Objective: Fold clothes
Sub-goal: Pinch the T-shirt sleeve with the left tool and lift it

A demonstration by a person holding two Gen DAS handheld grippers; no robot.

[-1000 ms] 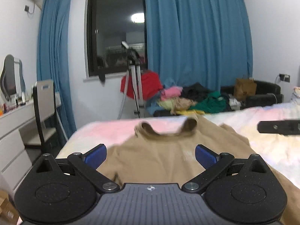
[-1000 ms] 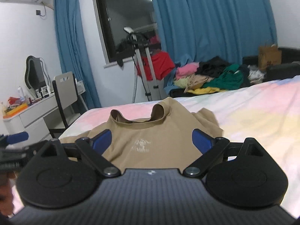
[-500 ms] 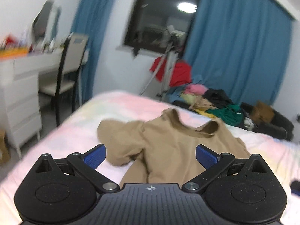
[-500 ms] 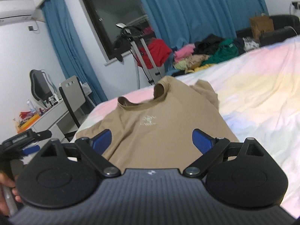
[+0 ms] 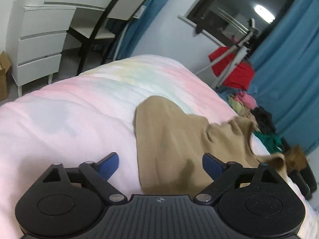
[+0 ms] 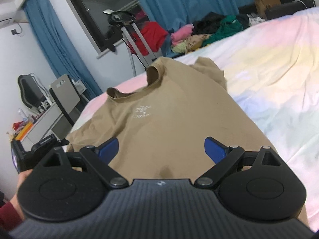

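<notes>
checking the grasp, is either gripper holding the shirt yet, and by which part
Nothing is held. The left gripper and right gripper are both open above the tan shirt.

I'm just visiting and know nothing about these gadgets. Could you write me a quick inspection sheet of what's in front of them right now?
Surface: bed with a pastel pink, yellow and white cover.
Job's things: tan T-shirt lying front up, collar away from the camera, one sleeve spread to the side.
Clutter: pile of clothes beyond the bed; red garment on a stand.
Grippers: left gripper open, fingers either side of the sleeve's edge; right gripper open over the shirt's lower part; neither holds anything.
Cables: nothing seen on the bed.
Surroundings: blue curtains, dark window, white drawers, chair.
</notes>
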